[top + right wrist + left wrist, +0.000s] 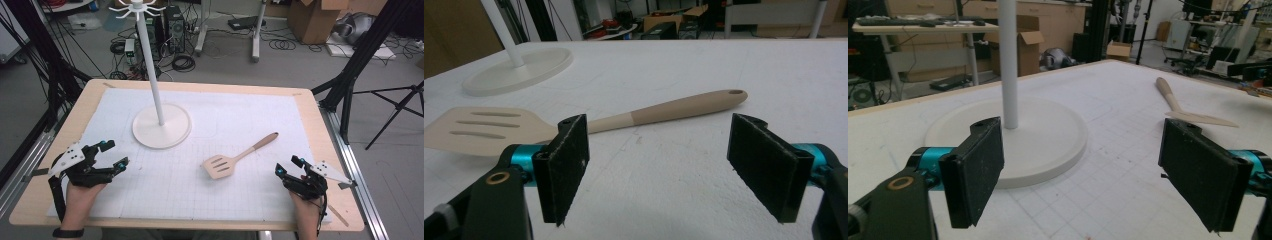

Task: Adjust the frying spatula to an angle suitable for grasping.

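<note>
Black pads of the right gripper (659, 170) are standing nearest the lens in its own view, spread wide with nothing between them, and the spatula (589, 117) is lying just beyond, flat on the white mat (724, 65). From the high view, that gripper (289, 167) is resting near the mat's right edge, the spatula (239, 156) sitting between it and the stand (161, 125), apart from both. Its slotted blade is pointing toward the person and its handle is angling away to the right, the hanging hole at the far tip.

On the other side, the left gripper (114, 154) is hovering near the mat's left edge, its jaws likewise spread and empty, and in its own view it (1080, 172) is looking at the stand's round base (1048, 145).

Judging by looks, the spatula is probably light and stiff along the handle, with a thinner blade that may be flexing under pressure. Its rounded, smooth handle could be rolling or slipping between flat pads, so gripping across the thicker darker part, toward mid-handle, seems safest. That would be leaving the hole free for a hook atop the stand.
</note>
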A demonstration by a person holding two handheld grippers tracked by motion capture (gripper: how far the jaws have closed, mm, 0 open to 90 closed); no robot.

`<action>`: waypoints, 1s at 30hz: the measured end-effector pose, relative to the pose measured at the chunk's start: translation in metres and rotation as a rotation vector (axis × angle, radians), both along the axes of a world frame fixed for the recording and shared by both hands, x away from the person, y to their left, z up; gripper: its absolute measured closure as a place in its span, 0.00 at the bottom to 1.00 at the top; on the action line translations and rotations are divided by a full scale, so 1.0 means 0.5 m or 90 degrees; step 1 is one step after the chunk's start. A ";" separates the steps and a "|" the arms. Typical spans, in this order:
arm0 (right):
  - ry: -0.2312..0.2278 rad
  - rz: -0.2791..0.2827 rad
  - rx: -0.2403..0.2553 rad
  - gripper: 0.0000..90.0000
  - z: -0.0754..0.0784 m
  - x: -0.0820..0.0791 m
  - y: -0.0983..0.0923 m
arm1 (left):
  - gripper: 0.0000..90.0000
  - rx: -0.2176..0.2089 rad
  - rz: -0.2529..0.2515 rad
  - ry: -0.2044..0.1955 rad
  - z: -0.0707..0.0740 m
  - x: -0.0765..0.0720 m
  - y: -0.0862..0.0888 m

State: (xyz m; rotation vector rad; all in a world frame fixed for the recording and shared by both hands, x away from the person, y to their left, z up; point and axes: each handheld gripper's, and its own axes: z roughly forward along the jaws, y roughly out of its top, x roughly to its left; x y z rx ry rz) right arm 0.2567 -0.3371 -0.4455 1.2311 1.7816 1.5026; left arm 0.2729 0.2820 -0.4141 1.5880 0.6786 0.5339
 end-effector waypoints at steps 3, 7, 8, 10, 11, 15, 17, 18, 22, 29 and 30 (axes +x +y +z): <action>-0.001 0.000 -0.001 0.26 0.000 0.000 -0.001 | 0.21 0.008 -0.020 0.002 0.010 0.006 -0.019; 0.000 0.001 0.000 0.26 0.000 0.000 0.000 | 0.21 0.009 -0.050 0.007 0.023 0.016 -0.045; 0.000 0.001 0.000 0.26 0.000 0.000 -0.001 | 0.21 0.010 -0.058 0.008 0.027 0.019 -0.052; 0.000 0.001 0.000 0.26 0.000 0.000 -0.001 | 0.21 0.016 -0.072 0.010 0.034 0.024 -0.067; 0.000 0.003 -0.001 0.26 0.000 0.001 -0.001 | 0.21 0.017 -0.079 0.010 0.037 0.026 -0.074; 0.000 0.002 -0.001 0.26 0.000 0.001 -0.001 | 0.21 0.016 -0.108 0.014 0.050 0.036 -0.104; 0.001 0.003 0.000 0.26 0.000 0.001 -0.001 | 0.21 0.021 -0.119 0.015 0.057 0.041 -0.120; 0.000 0.003 0.000 0.26 0.000 0.001 -0.001 | 0.21 0.023 -0.125 0.013 0.060 0.043 -0.128; 0.002 0.003 0.000 0.26 0.000 0.001 0.000 | 0.21 0.026 -0.146 0.015 0.069 0.052 -0.158; 0.004 0.003 0.002 0.26 0.000 0.001 -0.001 | 0.21 0.039 -0.165 0.016 0.085 0.069 -0.208; 0.005 0.002 0.001 0.26 0.000 0.002 -0.001 | 0.21 0.041 -0.168 0.015 0.088 0.072 -0.215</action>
